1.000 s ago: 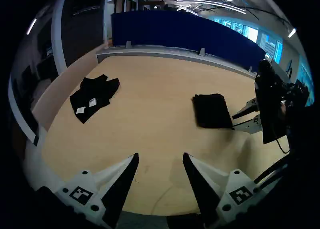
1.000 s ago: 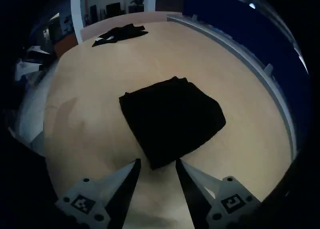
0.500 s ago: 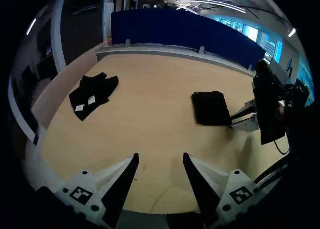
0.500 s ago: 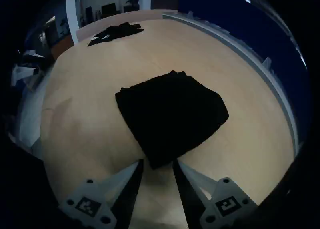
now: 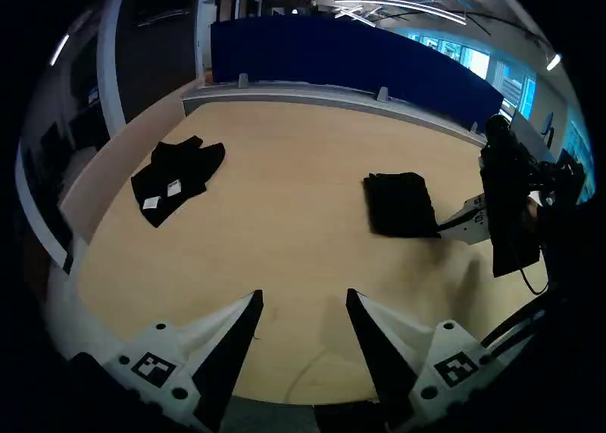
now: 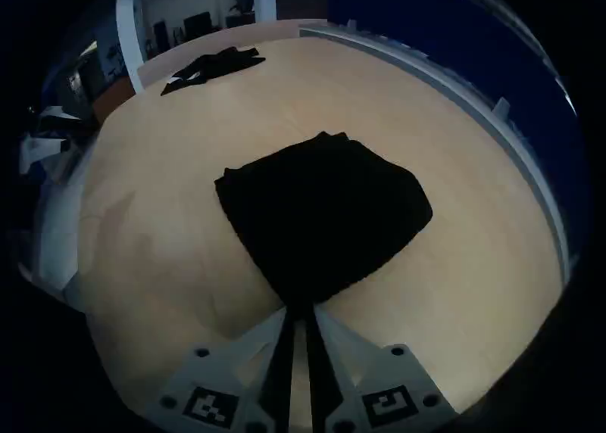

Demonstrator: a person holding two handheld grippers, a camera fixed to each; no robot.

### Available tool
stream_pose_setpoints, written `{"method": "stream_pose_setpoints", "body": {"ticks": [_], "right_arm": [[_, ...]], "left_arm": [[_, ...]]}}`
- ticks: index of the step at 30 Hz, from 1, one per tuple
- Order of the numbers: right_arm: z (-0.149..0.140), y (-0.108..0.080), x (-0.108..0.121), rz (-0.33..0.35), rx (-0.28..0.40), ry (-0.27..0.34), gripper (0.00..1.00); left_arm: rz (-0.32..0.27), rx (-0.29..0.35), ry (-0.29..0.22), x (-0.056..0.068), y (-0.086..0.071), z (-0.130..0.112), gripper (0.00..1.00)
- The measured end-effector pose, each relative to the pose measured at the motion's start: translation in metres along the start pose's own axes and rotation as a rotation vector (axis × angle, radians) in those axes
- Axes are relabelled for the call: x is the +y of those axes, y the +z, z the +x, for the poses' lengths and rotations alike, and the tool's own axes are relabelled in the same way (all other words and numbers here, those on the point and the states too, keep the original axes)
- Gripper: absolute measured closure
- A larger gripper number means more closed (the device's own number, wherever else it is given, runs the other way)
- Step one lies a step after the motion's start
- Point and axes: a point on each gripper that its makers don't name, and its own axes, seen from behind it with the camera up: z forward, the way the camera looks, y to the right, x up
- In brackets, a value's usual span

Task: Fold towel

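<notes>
A wide table of light wood is being shown in both views, and a long blue partition is being seen behind its far edge, across the upper part of the left gripper view. In that view the scene is being taken from far. The towel is lying right of the centre, and the right gripper is being seen from the side, at the towel's lower right corner. The hand holding it is too dark to be made out. In the right gripper view the towel is being seen from close, in the middle of the frame, and its near corner is lying between the two fingers at the bottom.

The towel is black and folded into a compact, roughly rectangular packet, and it is lying flat on the table. A second black cloth, loose and with small white tags, is lying well apart from it, at the left of the left gripper view.

The right gripper is being clenched on the towel's near corner, low over the table, with its fingers almost together. The left gripper is being held released, with its fingers spread wide over bare wood at the bottom of the frame.
</notes>
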Motion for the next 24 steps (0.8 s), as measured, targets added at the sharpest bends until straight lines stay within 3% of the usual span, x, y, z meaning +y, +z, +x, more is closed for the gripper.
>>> {"method": "stream_pose_setpoints", "body": {"ticks": [11, 24], "right_arm": [[0.020, -0.014, 0.004, -0.018, 0.044, -0.028, 0.93], [0.085, -0.057, 0.024, -0.071, 0.166, -0.074, 0.94]], "left_arm": [[-0.003, 0.002, 0.002, 0.001, 0.001, 0.004, 0.19], [-0.008, 0.012, 0.009, 0.004, -0.001, 0.009, 0.19]]}}
